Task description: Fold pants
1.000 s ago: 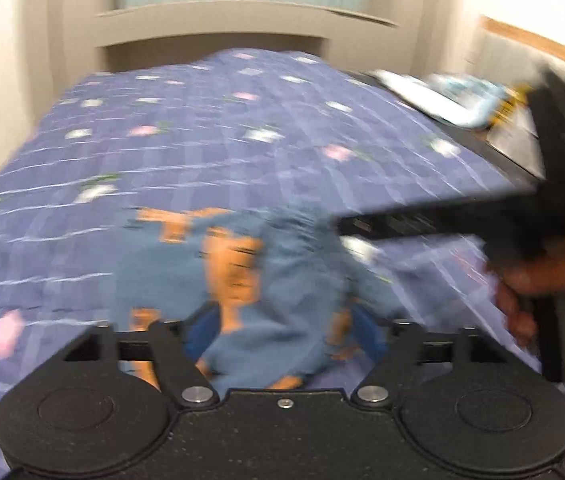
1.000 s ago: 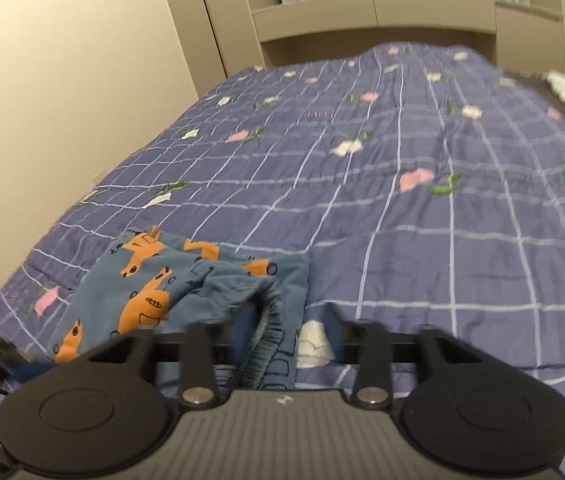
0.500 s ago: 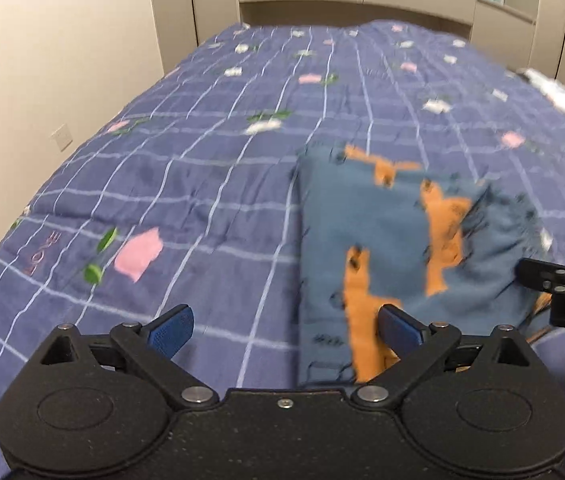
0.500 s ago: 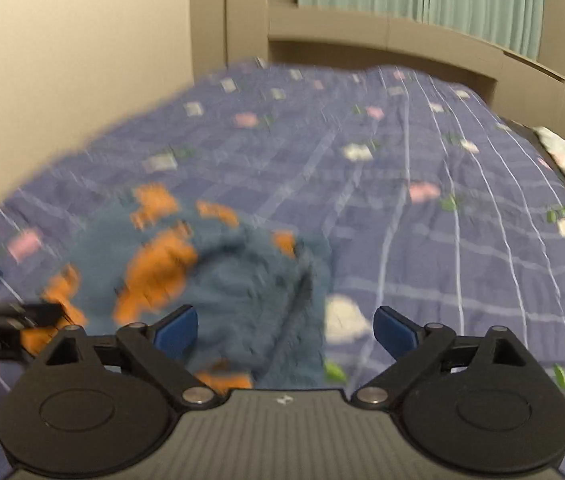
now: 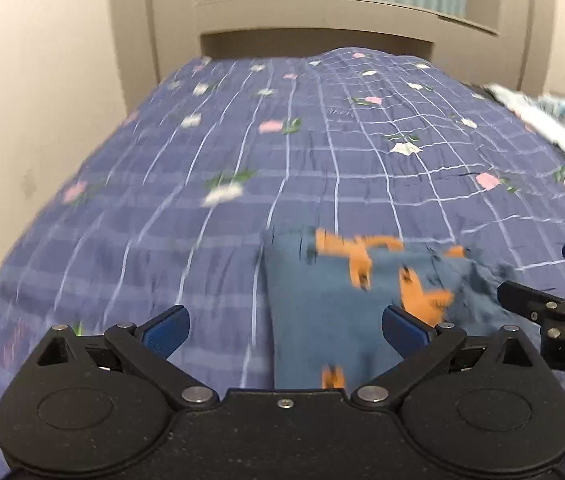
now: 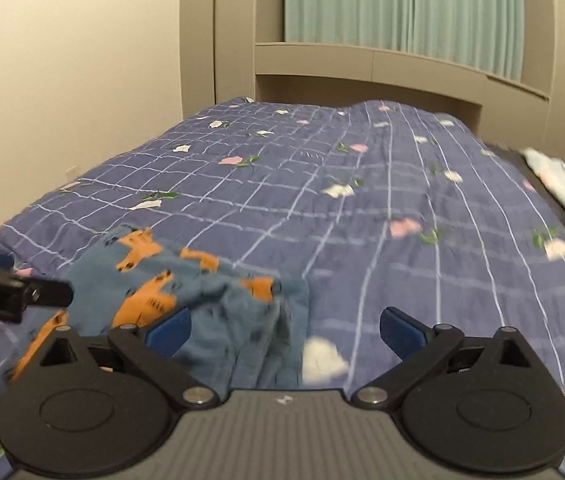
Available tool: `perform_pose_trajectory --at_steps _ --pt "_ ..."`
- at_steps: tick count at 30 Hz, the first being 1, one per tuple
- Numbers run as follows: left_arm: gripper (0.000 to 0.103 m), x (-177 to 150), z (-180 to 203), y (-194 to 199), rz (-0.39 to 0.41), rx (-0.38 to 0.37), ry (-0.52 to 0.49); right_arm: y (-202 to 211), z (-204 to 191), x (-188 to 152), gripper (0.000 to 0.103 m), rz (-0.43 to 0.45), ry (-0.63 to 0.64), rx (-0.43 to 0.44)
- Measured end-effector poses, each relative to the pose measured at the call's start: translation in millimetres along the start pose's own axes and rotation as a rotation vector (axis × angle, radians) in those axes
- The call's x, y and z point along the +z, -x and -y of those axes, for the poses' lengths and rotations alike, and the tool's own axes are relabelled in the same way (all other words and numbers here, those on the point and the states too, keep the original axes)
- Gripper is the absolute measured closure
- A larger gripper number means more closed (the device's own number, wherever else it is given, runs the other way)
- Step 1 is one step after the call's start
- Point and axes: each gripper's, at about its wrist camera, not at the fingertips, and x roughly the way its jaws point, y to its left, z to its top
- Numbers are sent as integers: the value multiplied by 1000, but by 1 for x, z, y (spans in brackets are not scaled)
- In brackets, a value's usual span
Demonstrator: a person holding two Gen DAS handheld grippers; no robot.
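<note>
The blue pants (image 5: 334,304) with orange prints lie folded in a small bundle on the purple checked bedspread (image 5: 282,140). In the right wrist view the pants (image 6: 186,296) lie at the lower left, a little rumpled. My left gripper (image 5: 284,328) is open and empty, above the near left part of the pants. My right gripper (image 6: 284,326) is open and empty, above the right edge of the pants. Each gripper's tip shows at the side of the other's view.
A beige headboard (image 6: 382,64) and teal curtains (image 6: 402,8) stand at the far end of the bed. A cream wall (image 6: 62,80) runs along the left. Light blue and white cloth (image 5: 542,120) lies at the bed's right edge.
One second ago both grippers were shut on the pants. They have since opened, let go of the cloth and drawn back, and the pants now rest on the bed.
</note>
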Motion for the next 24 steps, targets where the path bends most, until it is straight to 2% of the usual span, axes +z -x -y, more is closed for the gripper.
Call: perform_pose_trajectory --at_steps 3,5,7,10,15,18,21,24 --pt "1 12 9 -30 -16 58 -91 -26 0 5 0 -22 13 -2" --pt "0 14 10 -45 -17 68 -119 -41 2 2 0 -38 33 -56" --pt "0 13 8 -57 -20 55 -104 -53 7 -2 0 -57 31 -91" --pt "0 12 3 -66 -39 39 -57 -62 15 -11 0 -77 -11 -66" --pt "1 9 5 -43 -7 59 -57 -40 17 -8 0 -54 -20 -57" --pt "1 1 8 -18 6 41 -41 -14 16 -8 0 -37 -52 -14" --pt "1 -14 15 1 -24 51 -31 5 11 -13 0 -64 -61 -4" --pt "1 -34 19 11 -62 83 -31 14 7 -22 0 -113 -58 -38"
